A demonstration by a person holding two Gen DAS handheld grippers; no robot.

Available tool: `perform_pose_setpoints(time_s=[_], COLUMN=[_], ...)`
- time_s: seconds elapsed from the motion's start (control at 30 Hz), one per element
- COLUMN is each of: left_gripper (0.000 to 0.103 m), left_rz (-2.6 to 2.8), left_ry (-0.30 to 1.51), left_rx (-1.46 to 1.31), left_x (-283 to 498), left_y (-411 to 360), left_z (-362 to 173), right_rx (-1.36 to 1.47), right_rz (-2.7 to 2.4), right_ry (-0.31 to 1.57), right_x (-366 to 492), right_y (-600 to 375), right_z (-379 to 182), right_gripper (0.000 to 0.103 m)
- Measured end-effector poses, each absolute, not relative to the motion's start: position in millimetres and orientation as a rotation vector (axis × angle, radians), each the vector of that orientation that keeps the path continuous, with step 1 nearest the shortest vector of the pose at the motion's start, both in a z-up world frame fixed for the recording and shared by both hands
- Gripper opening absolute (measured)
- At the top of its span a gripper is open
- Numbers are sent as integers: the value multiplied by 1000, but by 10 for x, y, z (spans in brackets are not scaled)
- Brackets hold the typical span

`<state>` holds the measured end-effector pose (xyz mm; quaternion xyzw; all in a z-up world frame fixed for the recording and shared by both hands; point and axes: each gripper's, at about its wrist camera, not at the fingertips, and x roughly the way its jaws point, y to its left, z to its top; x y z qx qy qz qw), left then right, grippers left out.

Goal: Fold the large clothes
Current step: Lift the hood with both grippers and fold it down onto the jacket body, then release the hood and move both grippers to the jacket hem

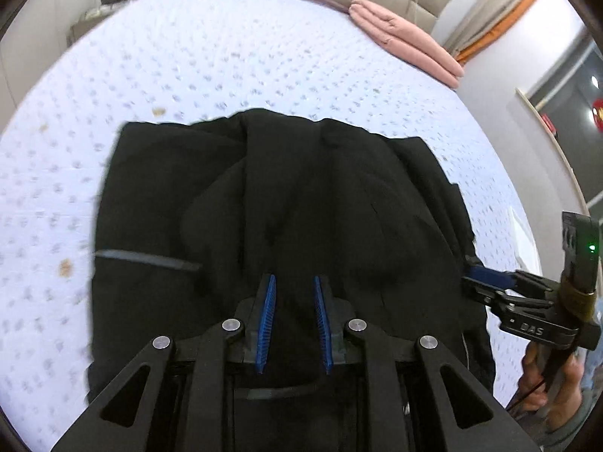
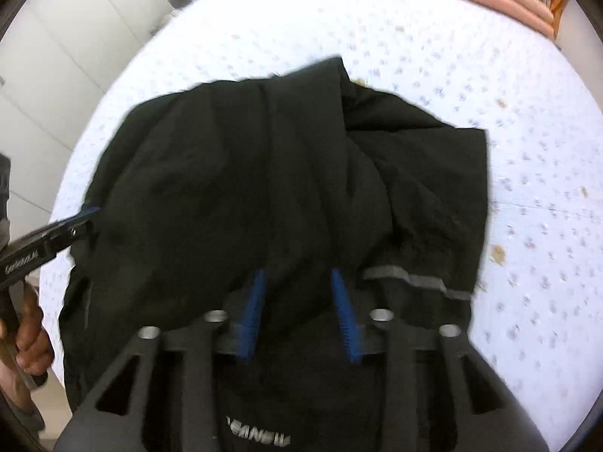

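Two open claws over black garment (image 1: 286,203)

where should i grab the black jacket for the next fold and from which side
Probably by its far corners. The black jacket lies roughly squared on the bed, its far edge a fairly straight line. The left gripper and right gripper, both open, could reach over from the near side, pinch one far corner each, and draw that edge toward the near hem.
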<state>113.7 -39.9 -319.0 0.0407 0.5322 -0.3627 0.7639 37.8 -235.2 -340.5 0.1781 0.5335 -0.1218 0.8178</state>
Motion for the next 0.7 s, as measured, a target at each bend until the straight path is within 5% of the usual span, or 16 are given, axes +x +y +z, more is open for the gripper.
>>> perform_pose_setpoints(time_s=[0.43,0.7], left_gripper=[22,22], left_rz=[-555,-491], left_ry=[1190,1096], left_rx=[97,49], left_x=[617,343], left_y=[1451,1951], left_z=[-3238,-3450], right_rx=[453,437], right_rz=[-457,-517], right_ry=[1208,1128], right_x=[-1399,-1911], right_y=[-1911,-1891], right_z=[-3484,-3656], right_gripper=[56,56])
